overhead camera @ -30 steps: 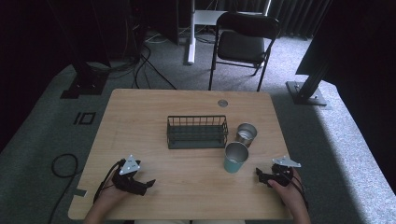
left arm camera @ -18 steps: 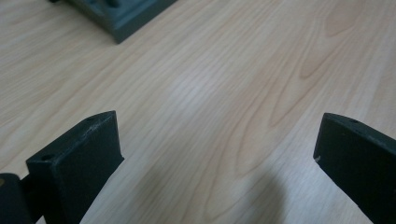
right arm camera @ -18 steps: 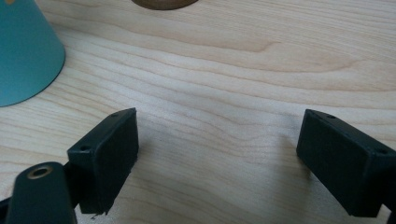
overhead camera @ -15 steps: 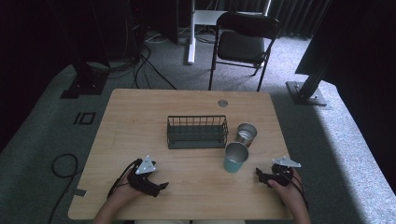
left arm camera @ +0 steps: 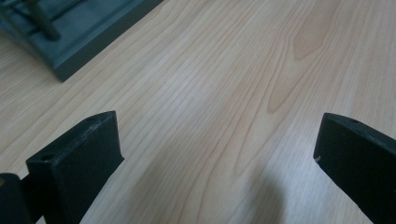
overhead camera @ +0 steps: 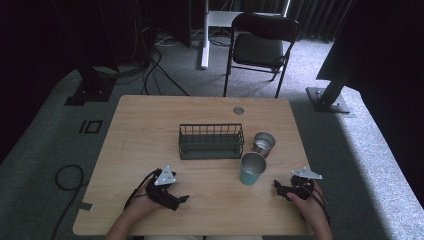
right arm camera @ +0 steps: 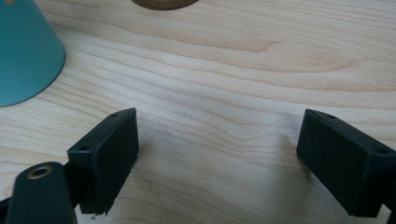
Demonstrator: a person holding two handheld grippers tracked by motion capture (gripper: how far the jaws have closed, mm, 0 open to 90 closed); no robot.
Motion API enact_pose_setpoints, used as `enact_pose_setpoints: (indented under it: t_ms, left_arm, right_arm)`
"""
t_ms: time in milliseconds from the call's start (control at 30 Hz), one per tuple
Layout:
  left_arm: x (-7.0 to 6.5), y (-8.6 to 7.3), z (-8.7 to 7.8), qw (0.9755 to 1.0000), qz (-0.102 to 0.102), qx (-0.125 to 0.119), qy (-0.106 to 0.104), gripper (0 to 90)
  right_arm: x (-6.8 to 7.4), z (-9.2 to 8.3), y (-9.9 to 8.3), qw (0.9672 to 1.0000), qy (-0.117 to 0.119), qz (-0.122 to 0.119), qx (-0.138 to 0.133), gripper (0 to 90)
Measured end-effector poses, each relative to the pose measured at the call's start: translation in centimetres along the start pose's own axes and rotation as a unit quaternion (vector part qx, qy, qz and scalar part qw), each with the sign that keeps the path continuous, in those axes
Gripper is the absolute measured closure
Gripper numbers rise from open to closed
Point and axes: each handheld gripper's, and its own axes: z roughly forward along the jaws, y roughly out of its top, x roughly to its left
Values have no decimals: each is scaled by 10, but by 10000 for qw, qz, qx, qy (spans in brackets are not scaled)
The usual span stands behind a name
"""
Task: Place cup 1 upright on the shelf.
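Observation:
On the wooden table (overhead camera: 150, 130) stands a dark wire basket (overhead camera: 211, 141) near the middle. Right of it are a teal cup (overhead camera: 252, 169) and, just behind that, a metal cup (overhead camera: 263, 143), both upright. My left gripper (overhead camera: 181, 199) rests low on the table near the front edge, left of the teal cup, open with nothing between its jaws (left arm camera: 217, 154). The basket's corner (left arm camera: 70, 37) lies ahead of it to the left. My right gripper (overhead camera: 278, 188) sits at the front right, open and empty (right arm camera: 217, 158), with the teal cup (right arm camera: 23, 51) close by at its left.
A round cable hole (overhead camera: 238, 110) is at the table's far edge. A black folding chair (overhead camera: 262, 45) stands behind the table, and cables (overhead camera: 65, 177) lie on the floor at the left. Bare wood lies between the two grippers.
My left gripper has slid to the right along the front of the table, toward the middle. The right gripper and the cups have not moved.

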Motion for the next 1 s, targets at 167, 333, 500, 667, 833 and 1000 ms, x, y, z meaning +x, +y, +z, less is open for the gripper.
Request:
enact_pose_setpoints:
  t_ms: [167,333,500,667,833,1000]
  left_arm:
    - [-3,9,5,9997,42,-136,-175,14]
    - [-6,16,11,9996,127,-108,-217,14]
    - [-10,26,20,9991,226,-124,-324,14]
    - [-13,34,25,9986,325,-154,-383,19]
    - [-16,45,31,9978,394,-207,-483,19]
    - [-20,54,38,9970,459,-219,-576,19]
  right_arm:
    - [0,0,0,10000,1,-1,0,126]
    - [0,0,0,10000,0,2,1,126]
    - [0,0,0,10000,2,1,0,126]
    - [0,0,0,10000,2,1,1,126]
    - [0,0,0,10000,2,0,1,126]
    - [0,0,0,10000,2,1,1,126]
